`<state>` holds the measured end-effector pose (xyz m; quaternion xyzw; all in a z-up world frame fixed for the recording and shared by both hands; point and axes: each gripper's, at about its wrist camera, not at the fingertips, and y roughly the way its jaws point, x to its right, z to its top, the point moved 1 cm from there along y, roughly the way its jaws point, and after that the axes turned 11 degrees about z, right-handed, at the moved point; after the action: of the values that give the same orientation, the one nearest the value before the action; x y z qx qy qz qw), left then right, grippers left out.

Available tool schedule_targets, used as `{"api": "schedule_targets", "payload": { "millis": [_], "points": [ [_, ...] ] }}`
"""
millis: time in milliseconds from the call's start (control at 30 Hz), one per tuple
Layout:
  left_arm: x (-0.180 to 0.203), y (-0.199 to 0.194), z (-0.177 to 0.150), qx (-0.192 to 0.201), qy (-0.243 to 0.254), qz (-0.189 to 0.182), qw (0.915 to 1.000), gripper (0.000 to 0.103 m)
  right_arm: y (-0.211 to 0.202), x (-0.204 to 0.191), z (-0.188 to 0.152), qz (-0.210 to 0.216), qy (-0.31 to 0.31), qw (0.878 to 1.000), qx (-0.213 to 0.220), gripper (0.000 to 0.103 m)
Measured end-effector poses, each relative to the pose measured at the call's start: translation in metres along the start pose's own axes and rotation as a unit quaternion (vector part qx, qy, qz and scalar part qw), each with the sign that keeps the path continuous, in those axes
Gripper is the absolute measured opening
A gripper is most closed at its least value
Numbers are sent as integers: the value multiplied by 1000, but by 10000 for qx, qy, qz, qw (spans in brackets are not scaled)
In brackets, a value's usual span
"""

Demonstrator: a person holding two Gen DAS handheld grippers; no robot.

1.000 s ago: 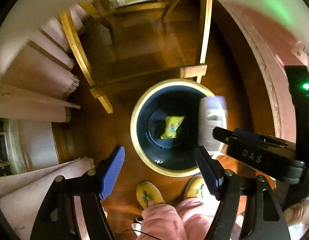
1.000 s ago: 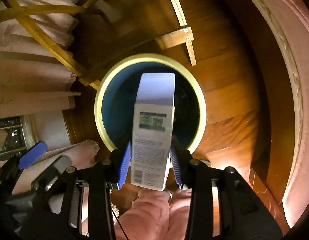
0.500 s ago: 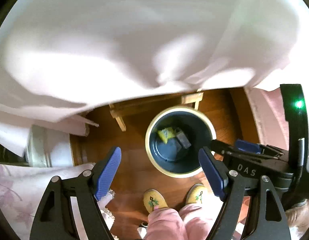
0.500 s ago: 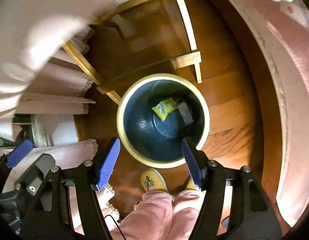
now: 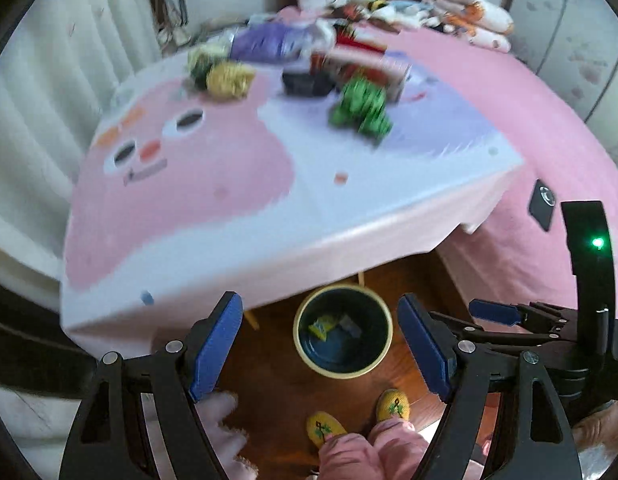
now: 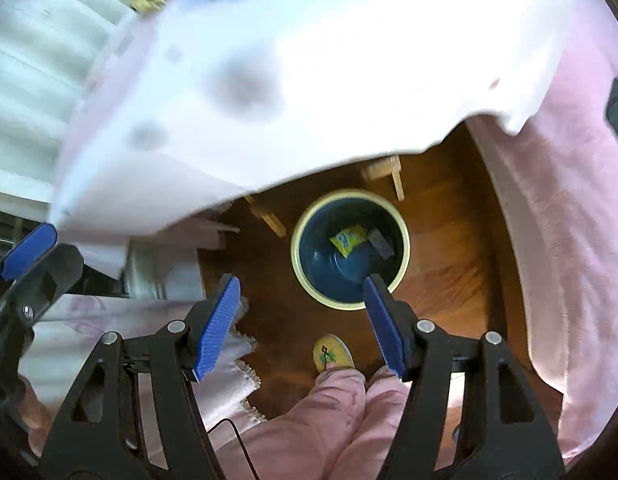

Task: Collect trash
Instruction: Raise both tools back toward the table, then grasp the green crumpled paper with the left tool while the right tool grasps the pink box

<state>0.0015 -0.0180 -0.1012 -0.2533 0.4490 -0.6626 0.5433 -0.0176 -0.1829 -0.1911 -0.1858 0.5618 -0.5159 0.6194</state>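
Left wrist: both tongs [image 5: 321,348] [image 6: 301,324] gape empty; tablecloth [image 5: 349,216] overhangs bin [image 5: 343,370].

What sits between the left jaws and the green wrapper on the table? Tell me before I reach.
Nothing visible does. The left gripper is open and empty, and only bare tablecloth lies between it and the green wrapper. A dark box and a red carton sit behind the wrapper, not in front.

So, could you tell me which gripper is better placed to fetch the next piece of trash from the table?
Probably the left gripper: open and empty, its view takes in the tabletop clutter, like the green wrapper. The right gripper, also open, mostly faces the bin.
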Motion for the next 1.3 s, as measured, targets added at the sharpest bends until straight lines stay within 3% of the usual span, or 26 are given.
{"api": "schedule_targets", "payload": {
  "millis": [400,667,967,1133,1300],
  "points": [
    [-4,-81,71,1045,452,-208,9933,81,-123,-59,32,-319,-472,9894,1336,62],
    [3,-93,109,1210,456,-269,9912,81,-169,-72,69,-470,-696,9786,1879,62],
    [26,-49,157,963,169,16,9952,81,-174,-47,141,-383,-1085,9760,1850,62],
    [47,-4,196,485,-273,90,9984,81,-164,-19,201,-246,-1459,9772,1522,62],
    [65,62,216,-303,-781,159,9964,81,-151,13,257,-40,-1716,9773,1239,62]
  ]
}}
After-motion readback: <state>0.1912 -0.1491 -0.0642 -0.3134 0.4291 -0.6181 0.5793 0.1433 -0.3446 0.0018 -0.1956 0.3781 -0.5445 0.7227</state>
